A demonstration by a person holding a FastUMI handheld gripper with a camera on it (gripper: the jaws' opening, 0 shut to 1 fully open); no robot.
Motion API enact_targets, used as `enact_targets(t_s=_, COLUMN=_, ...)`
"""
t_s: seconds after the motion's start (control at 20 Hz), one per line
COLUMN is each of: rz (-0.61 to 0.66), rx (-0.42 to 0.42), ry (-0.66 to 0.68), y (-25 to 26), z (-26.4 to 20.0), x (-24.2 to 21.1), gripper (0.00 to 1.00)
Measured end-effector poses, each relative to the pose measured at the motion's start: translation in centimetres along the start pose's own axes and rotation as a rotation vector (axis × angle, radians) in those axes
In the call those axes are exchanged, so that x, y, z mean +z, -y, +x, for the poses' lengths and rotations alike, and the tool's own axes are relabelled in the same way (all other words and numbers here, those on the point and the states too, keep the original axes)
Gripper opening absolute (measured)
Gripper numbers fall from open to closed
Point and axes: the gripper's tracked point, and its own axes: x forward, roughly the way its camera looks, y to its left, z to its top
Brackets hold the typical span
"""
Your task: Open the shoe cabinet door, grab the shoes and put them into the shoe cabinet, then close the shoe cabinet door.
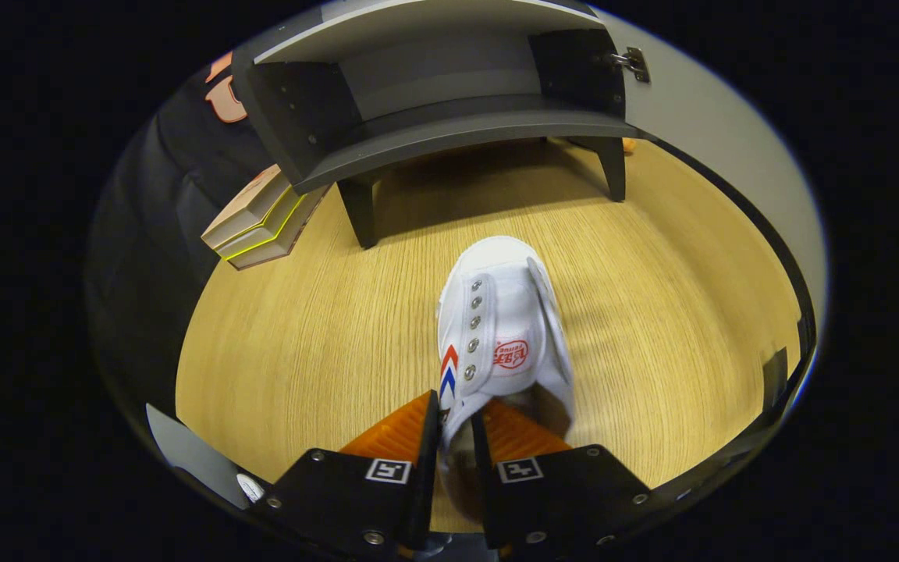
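A white canvas shoe (pixel 500 328) with metal eyelets and a red stamp on its tongue points away from me, toe toward the cabinet. My gripper (pixel 457 417) is shut on the shoe's left side wall near the heel, one finger outside and one inside the opening. The shoe looks lifted a little over the wooden floor (pixel 301 336). Beyond it stands the dark shoe cabinet (pixel 449 117) on short legs, its inside shelf showing. Its pale door (pixel 723 133) is swung open to the right, with a metal hinge (pixel 633 62) at the top.
A stack of flat cardboard boxes (pixel 258 222) leans beside the cabinet's left leg. The black booth cloth (pixel 153 234) hangs on the left. The open door runs along the right side of the floor.
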Motion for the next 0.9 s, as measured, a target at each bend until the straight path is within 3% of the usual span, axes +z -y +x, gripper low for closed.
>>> enact_targets(t_s=0.1, rz=0.005, rx=-0.006, ry=0.011, y=0.2, z=-0.1, x=0.2, gripper=0.1)
enact_targets(t_s=0.2, rz=0.005, rx=-0.01, ry=0.022, y=0.3, z=-0.1, x=0.4, gripper=0.01)
enact_targets(t_s=0.5, rz=0.002, rx=-0.008, ry=0.115, y=0.6, z=-1.8, x=3.1, gripper=0.0)
enact_targets(t_s=0.9, rz=-0.008, rx=0.049, ry=0.236, y=0.0, z=-9.8, x=7.4, gripper=0.0)
